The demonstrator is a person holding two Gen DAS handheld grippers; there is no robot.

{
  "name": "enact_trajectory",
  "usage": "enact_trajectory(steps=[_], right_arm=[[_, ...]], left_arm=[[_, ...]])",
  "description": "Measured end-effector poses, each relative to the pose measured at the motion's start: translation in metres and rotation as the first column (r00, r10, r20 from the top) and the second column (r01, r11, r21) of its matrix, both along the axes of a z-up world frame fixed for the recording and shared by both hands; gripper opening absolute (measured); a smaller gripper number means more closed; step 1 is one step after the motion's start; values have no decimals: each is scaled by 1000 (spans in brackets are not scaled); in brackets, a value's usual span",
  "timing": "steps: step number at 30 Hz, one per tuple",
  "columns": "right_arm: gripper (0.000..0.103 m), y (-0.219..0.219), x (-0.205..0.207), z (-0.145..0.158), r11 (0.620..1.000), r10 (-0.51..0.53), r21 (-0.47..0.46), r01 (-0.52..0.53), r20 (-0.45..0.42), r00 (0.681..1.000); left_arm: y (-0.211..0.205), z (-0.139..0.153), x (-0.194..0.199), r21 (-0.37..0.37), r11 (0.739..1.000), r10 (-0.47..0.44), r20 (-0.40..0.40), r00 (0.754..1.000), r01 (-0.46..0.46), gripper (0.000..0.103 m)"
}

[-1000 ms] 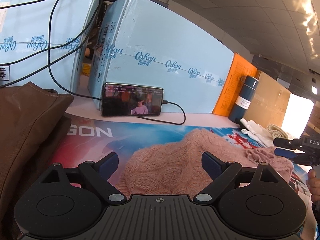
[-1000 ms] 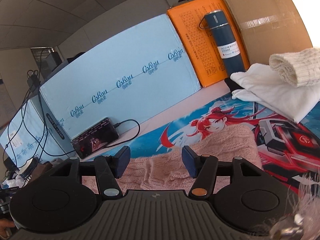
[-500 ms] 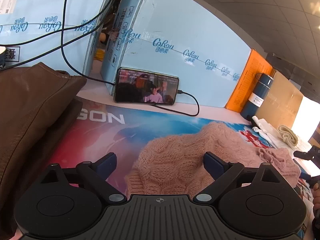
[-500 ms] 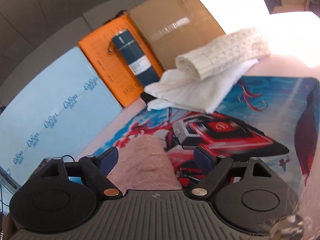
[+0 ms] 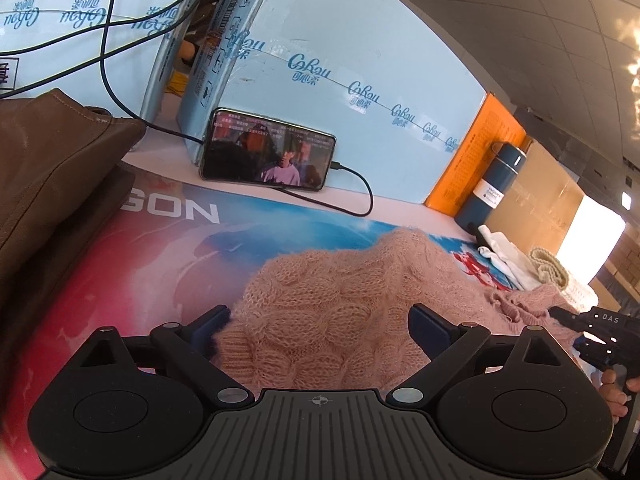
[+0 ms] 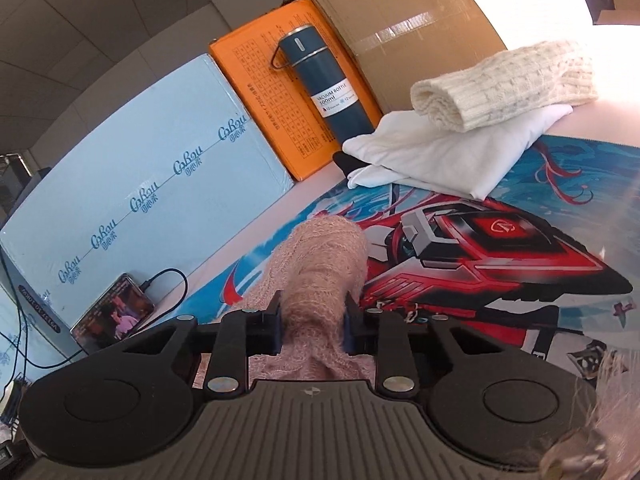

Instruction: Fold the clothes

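Observation:
A pink knitted sweater (image 5: 340, 296) lies bunched on the printed desk mat (image 5: 132, 264). My left gripper (image 5: 320, 324) is open, its fingers spread on either side of the sweater's near edge, just above it. My right gripper (image 6: 312, 328) is shut on a bunched fold of the pink sweater (image 6: 324, 264), which sticks out forward between the jaws. In the left wrist view the right gripper (image 5: 596, 336) shows at the far right edge by the sweater's frayed end.
A brown leather bag (image 5: 52, 184) sits at the left. A phone (image 5: 268, 156) on a cable leans on blue boxes (image 5: 340, 92). A blue vacuum bottle (image 6: 324, 88), orange box (image 6: 260, 88) and cardboard box (image 6: 404, 28) stand behind. Folded white and cream clothes (image 6: 472, 128) lie at the right.
My right gripper has closed on the pink sweater's fold, having been open before. My left gripper has moved lower and closer to the sweater, still open.

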State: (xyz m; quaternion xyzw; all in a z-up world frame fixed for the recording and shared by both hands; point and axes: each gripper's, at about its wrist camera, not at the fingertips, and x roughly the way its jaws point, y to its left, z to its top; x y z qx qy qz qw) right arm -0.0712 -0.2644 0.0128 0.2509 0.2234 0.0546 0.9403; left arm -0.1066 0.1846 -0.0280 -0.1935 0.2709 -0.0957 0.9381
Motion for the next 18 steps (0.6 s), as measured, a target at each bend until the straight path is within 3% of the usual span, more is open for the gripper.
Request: enact_trajectory(steps=[4,7,10,13,15,18], right_arm=[[22,-8,-12,13,998,-10,-66,13,42,999],[22,-24,-10,18,994,-77,-79,81,50,996],[22,-23,-8,27,973,-136,-175,151,93,986],[22,5,-12,42,939,-78,-315,141,205,976],[22,32,-14,48,903,-10,-412,120,258,966],[22,83,-20,54,849,148,-528,28,288,946]], left_arm=[[0,1,0,3,1000,7,3,1000,-7,97],[-3,1,1,25,1000,18,1,1000,-18,97],[-10,4,2,56,998,35,23,999,-37,97],[-22,8,6,138,987,80,28,996,-83,97],[-28,8,8,177,982,64,19,998,-66,97],[-26,6,7,148,988,26,22,999,-29,97]])
